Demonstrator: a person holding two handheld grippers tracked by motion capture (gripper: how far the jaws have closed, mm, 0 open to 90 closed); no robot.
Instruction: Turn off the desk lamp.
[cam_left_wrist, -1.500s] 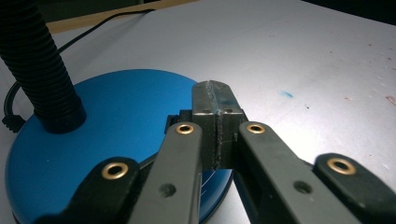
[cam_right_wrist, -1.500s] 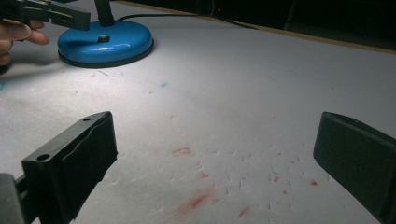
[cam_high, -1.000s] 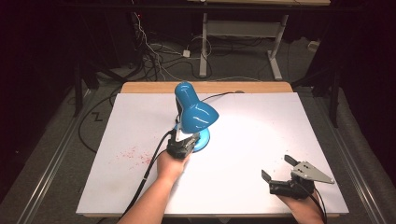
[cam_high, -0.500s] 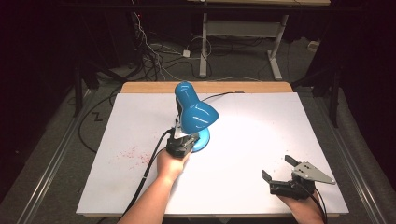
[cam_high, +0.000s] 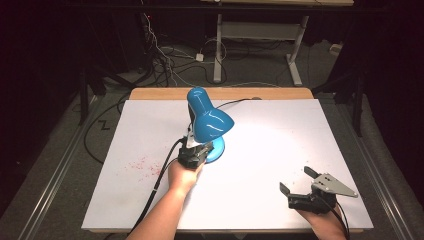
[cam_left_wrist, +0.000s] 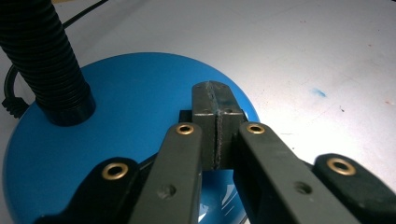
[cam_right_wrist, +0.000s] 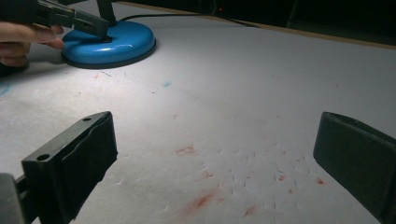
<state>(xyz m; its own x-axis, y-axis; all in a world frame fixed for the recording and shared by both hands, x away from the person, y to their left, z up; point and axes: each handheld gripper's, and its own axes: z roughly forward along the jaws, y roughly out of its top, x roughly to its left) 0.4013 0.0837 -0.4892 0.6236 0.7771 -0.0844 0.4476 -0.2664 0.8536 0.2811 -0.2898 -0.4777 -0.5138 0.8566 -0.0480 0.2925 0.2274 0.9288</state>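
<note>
A blue desk lamp (cam_high: 210, 125) stands mid-table on a round blue base (cam_high: 220, 148), its shade tilted down and throwing light on the white table. My left gripper (cam_high: 201, 147) is shut with nothing between the jaws. Its tips (cam_left_wrist: 217, 100) rest on top of the base (cam_left_wrist: 116, 116), over a small black part, to the right of the black ribbed neck (cam_left_wrist: 46, 60). My right gripper (cam_high: 297, 180) is open near the front right of the table. Bare table lies between its jaws (cam_right_wrist: 219, 154). From there the base (cam_right_wrist: 109, 42) and the left gripper (cam_right_wrist: 88, 21) show far off at the upper left.
The white table top (cam_high: 280, 130) has red stains (cam_high: 140, 165) at the front left and more (cam_right_wrist: 201, 200) by my right gripper. A black lamp cord (cam_high: 240, 101) runs off the back edge. Beyond the wooden back edge (cam_high: 220, 93), cables and table legs sit on a dark floor.
</note>
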